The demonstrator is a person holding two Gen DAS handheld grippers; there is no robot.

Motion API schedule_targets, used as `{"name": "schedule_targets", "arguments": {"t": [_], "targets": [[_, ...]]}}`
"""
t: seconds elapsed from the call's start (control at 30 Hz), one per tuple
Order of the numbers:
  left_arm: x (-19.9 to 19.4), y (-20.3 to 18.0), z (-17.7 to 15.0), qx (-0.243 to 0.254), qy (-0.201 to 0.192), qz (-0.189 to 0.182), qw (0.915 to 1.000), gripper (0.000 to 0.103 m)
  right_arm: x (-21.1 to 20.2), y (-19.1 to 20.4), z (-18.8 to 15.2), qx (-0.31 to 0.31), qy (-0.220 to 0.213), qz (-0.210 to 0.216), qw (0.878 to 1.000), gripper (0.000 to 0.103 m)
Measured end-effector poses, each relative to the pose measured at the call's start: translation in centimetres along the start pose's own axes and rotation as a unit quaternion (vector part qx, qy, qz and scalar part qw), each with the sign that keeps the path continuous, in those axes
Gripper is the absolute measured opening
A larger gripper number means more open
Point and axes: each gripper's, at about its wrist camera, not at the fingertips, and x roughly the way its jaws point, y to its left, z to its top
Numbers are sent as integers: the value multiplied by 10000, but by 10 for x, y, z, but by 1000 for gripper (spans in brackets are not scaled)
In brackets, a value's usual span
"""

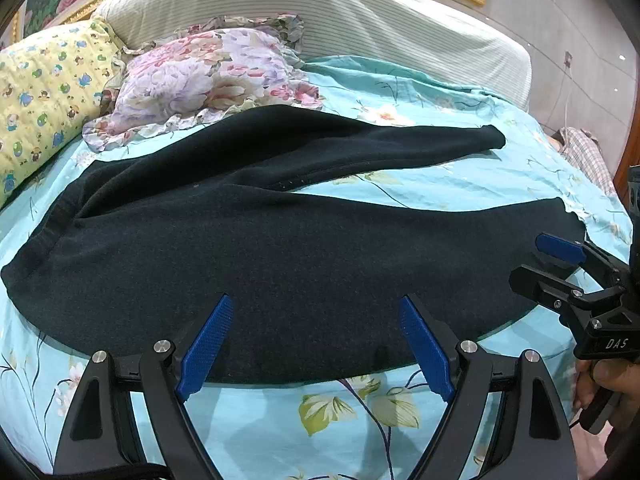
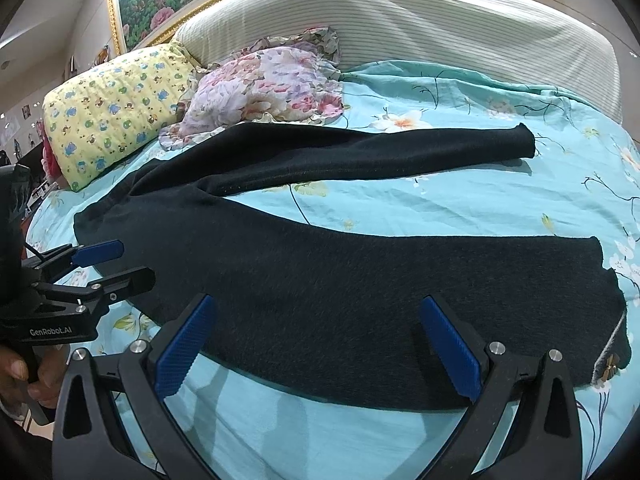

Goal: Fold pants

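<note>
While both of my grippers hang over the near edge of the bed, the pants (image 1: 280, 248) lie spread flat just ahead of them on the sheet (image 1: 256, 420), long axis running left to right across my view, waist to my left and the two leg ends to my right. My left gripper (image 1: 316, 344) stands wide, nothing between its pads, over the near leg towards the waist end. My right gripper (image 2: 316, 344) is just as wide and empty, over the same leg nearer its hem (image 2: 608, 320). Each hand is thus closest to its own end of the near leg. The far leg (image 2: 380, 152) splays away from the near one, with a wedge of sheet showing between them, so I judge the first fold calls for bringing one leg onto the other. A floral pillow (image 2: 268, 84) touches or just overlaps the far edge of the pants near the waist, and a yellow pillow (image 2: 112, 108) sits beside it; the floral one might crowd a fold going that way. The headboard (image 2: 400, 16) is well apart.
</note>
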Motion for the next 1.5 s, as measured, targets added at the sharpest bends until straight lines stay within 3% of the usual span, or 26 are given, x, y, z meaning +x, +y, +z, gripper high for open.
{"name": "schedule_targets", "arguments": {"t": [1.5], "targets": [[7,7,8,-67,189,-172,9997,86,-1,-3,3,161,11,86,9998,102]]}}
